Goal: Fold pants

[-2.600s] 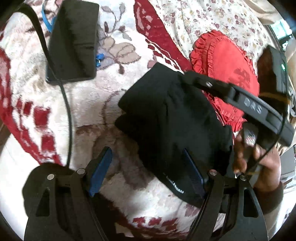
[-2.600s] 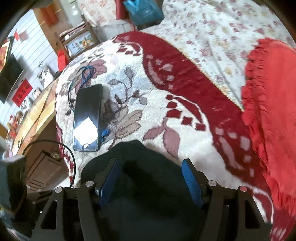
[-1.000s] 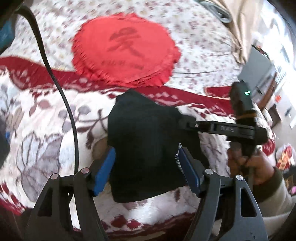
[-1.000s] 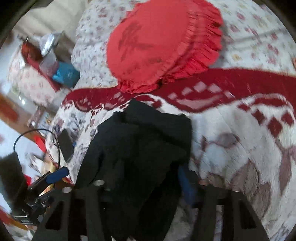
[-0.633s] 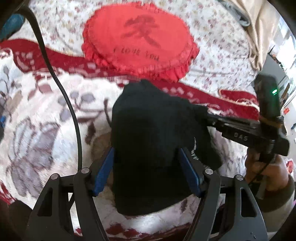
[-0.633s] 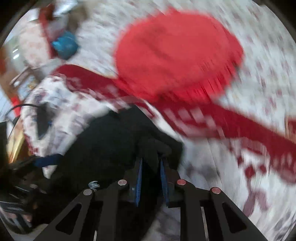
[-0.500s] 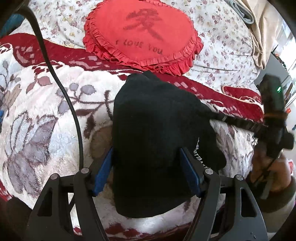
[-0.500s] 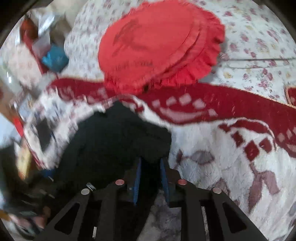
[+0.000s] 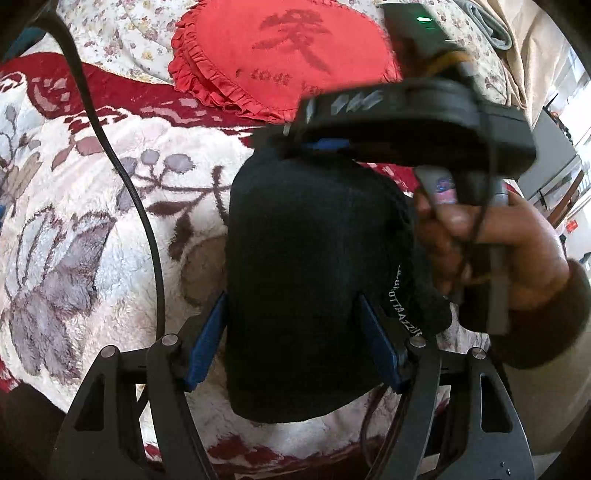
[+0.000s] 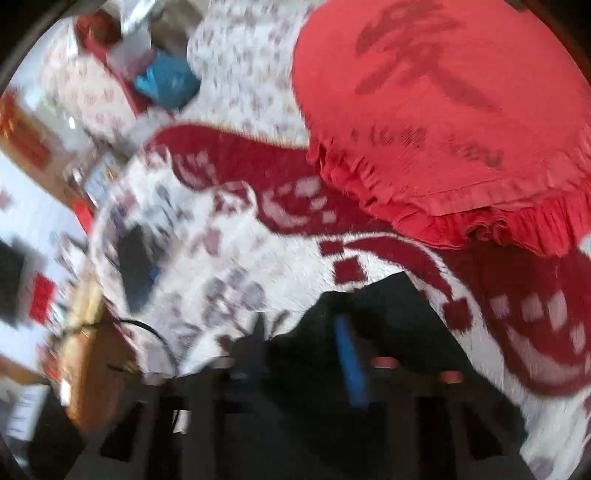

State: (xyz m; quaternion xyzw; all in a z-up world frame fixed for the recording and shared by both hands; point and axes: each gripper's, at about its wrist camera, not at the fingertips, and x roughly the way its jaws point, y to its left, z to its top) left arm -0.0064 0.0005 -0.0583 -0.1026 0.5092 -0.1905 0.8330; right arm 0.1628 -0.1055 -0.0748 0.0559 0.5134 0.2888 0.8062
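Observation:
The black pants [image 9: 314, 277] lie folded into a thick bundle on the plush blanket [image 9: 92, 221]. My left gripper [image 9: 291, 343] stands open astride the bundle's near end, one blue pad on each side. My right gripper [image 9: 323, 144], held by a hand [image 9: 491, 251], reaches over the bundle's far edge. The right wrist view is blurred. There the right gripper [image 10: 306, 339] has its jaws closing with the pants' black cloth [image 10: 388, 314] between them, and one blue pad [image 10: 351, 365] shows.
A round red frilled cushion [image 9: 288, 59] lies just beyond the pants on a flowered sheet [image 9: 122, 33]. A black cable [image 9: 140, 206] crosses the blanket at the left. A dark phone [image 10: 136, 269] lies further left, near the wooden bed edge [image 10: 85, 369].
The right gripper swung from the pants' right side over to their far edge, and its jaws narrowed on black cloth. The left gripper sank slightly and still straddles the bundle.

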